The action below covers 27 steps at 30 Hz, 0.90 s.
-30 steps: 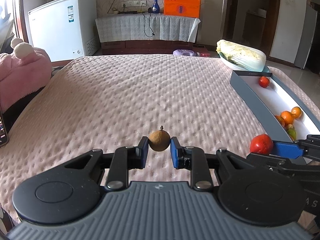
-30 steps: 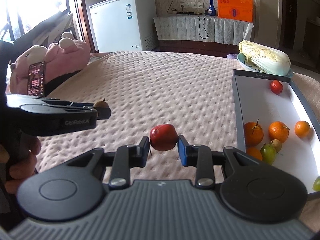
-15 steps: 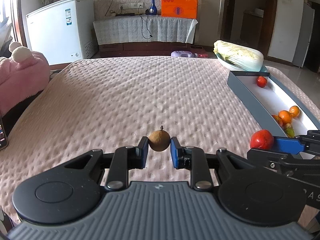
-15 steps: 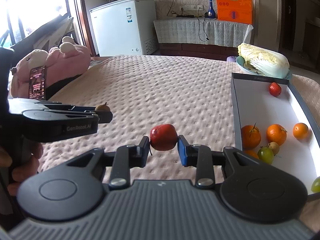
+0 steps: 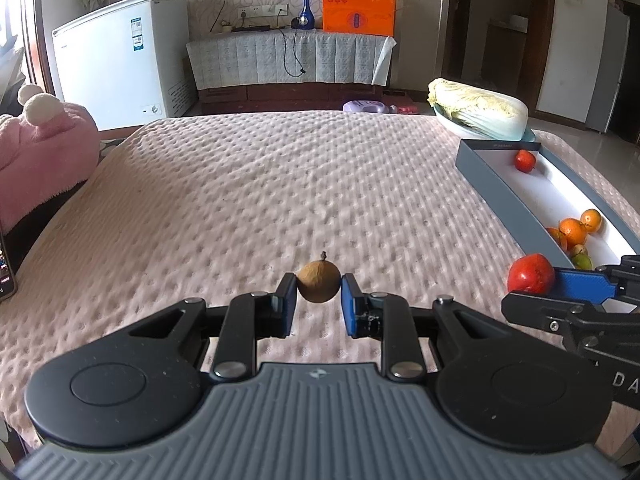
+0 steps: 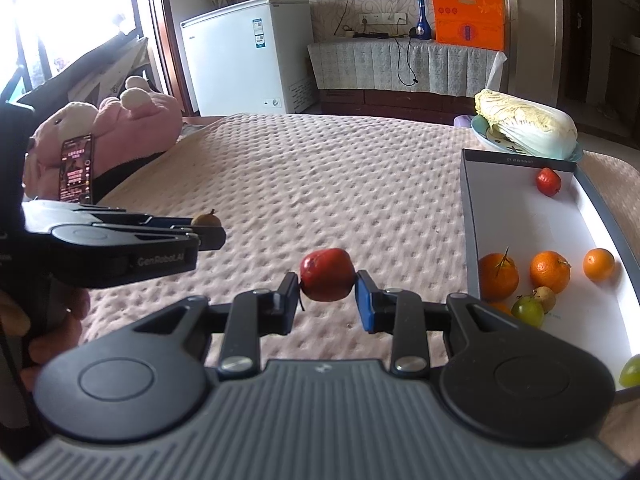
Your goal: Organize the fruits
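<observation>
Jaws of the left gripper are clamped on a small brown round fruit with a short stem pointing up; both blue pads touch its sides and it hangs clear above the bedspread. Jaws of the right gripper are clamped on a red fruit, pinched from left and right in the same way. In the left wrist view the right gripper comes in from the right edge with the red fruit at its tip, just beside the near end of the box. In the right wrist view the left gripper sits at the left, held in a person's hand, with the brown fruit peeking above its tip.

Under both lies a bed covered in a pink dimpled spread. On its right side lies a long grey box with a white inside. It holds another red fruit at the far end, alone, and nearer a cluster of oranges with a green fruit and a small tan one touching them. One more green fruit shows at the box's near right edge.

Beyond the box's far end a napa cabbage rests on a plate. At the far left of the bed sits a pink plush toy with a phone propped against it. Behind the bed stand a white chest freezer and an orange bag.
</observation>
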### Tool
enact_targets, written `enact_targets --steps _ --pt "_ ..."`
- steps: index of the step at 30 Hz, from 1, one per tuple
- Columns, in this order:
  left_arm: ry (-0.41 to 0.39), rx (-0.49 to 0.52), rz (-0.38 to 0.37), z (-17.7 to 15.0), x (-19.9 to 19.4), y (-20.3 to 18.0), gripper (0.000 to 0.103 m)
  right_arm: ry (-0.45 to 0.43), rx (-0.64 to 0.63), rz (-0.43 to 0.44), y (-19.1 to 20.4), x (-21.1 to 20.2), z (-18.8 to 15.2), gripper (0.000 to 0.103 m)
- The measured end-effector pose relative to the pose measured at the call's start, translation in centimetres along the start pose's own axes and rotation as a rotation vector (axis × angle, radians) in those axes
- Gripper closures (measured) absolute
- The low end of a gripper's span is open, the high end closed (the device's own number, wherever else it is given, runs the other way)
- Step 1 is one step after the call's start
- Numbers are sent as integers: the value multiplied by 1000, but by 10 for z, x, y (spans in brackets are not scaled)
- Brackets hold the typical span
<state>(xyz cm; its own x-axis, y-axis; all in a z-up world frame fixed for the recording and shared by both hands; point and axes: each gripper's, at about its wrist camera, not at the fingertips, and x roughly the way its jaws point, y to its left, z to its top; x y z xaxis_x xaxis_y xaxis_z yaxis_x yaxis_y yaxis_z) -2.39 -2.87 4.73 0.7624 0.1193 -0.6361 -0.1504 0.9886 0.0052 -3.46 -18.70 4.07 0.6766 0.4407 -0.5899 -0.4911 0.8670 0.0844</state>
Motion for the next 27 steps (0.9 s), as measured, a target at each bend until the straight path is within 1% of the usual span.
enact_targets --steps 7,16,19,23,27 --pt "-8 7 -8 1 -2 -4 75 -1 -4 6 1 -1 -1 69" --pt "-17 6 -15 4 -4 -8 75 -25 -4 19 0 -8 2 69" --pt "-25 6 -30 7 -7 -10 75 -36 -6 22 -1 -13 2 69" --pt "-59 27 -48 13 -12 -21 75 -71 14 13 -11 -22 6 69" --pt "-65 30 -79 19 -12 -34 75 -95 56 -18 -30 -30 9 69"
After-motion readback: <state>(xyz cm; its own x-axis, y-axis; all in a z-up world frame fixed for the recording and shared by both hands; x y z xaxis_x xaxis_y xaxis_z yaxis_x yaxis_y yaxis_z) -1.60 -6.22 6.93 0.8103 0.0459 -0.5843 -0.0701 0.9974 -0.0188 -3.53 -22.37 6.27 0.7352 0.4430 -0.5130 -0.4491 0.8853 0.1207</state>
